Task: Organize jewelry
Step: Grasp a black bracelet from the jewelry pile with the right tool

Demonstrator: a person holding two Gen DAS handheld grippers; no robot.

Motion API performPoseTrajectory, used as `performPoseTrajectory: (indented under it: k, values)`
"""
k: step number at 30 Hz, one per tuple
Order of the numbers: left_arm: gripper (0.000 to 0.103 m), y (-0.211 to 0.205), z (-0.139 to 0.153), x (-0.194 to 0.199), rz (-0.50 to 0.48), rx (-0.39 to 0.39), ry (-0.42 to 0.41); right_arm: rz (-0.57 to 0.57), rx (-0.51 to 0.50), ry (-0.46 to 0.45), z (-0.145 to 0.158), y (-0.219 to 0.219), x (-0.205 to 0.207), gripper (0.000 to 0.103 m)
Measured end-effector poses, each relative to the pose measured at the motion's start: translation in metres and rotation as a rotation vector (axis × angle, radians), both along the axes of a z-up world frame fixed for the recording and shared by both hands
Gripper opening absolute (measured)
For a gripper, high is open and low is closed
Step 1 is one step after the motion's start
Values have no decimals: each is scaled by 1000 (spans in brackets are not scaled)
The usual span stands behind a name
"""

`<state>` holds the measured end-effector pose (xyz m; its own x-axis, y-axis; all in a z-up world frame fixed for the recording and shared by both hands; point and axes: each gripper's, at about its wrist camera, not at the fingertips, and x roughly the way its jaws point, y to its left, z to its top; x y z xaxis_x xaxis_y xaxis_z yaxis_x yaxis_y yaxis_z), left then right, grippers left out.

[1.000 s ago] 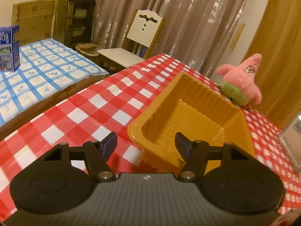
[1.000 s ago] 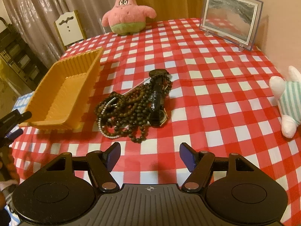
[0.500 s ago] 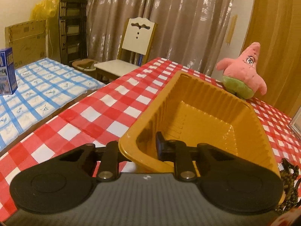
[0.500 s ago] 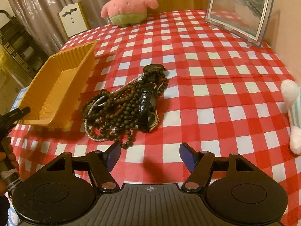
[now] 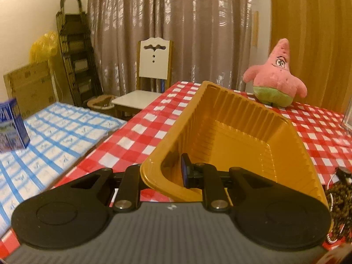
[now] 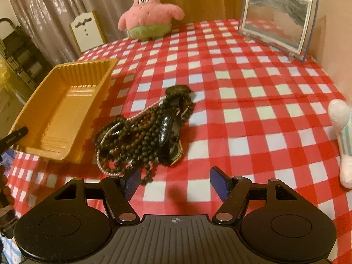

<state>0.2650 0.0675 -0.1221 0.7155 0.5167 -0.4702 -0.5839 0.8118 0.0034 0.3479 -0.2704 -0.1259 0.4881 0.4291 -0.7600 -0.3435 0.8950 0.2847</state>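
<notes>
I have the left gripper (image 5: 162, 173) pinching the near corner of the yellow tray (image 5: 228, 132): one finger sits outside the wall, the other inside, and the rim is clamped between them. The tray is empty and seems tipped up slightly at that corner, though I can't be sure it has left the checked tablecloth (image 6: 242, 114).

The jewelry pile (image 6: 145, 132), dark bead strands tangled with a pale pearl string and a black watch, lies on the cloth just to the right of the tray, not touching it as far as I can tell. My right gripper (image 6: 173, 181) hangs just on the near side of that pile with its jaws spread and nothing between them; a loose bead strand ends close by its left finger.

I judge this as the setup step: steadying the tray before loading it. Next I'd bring the right gripper forward onto one strand, close on it alone, and lift slowly, since the tangle may drag the rest along.
</notes>
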Motion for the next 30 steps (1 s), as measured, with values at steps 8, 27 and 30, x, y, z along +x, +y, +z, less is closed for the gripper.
performPoseTrajectory:
  k: [8,27,30]
  values:
    - [17,-7,6,0,-47,59,19,-35,14,-57,-5,0,7,66]
    - [17,1,7,11,-57,75,66,36,-36,-113,-19,40,38,14]
    - [18,1,7,11,-57,73,69,29,-36,-127,-12,38,37,13]
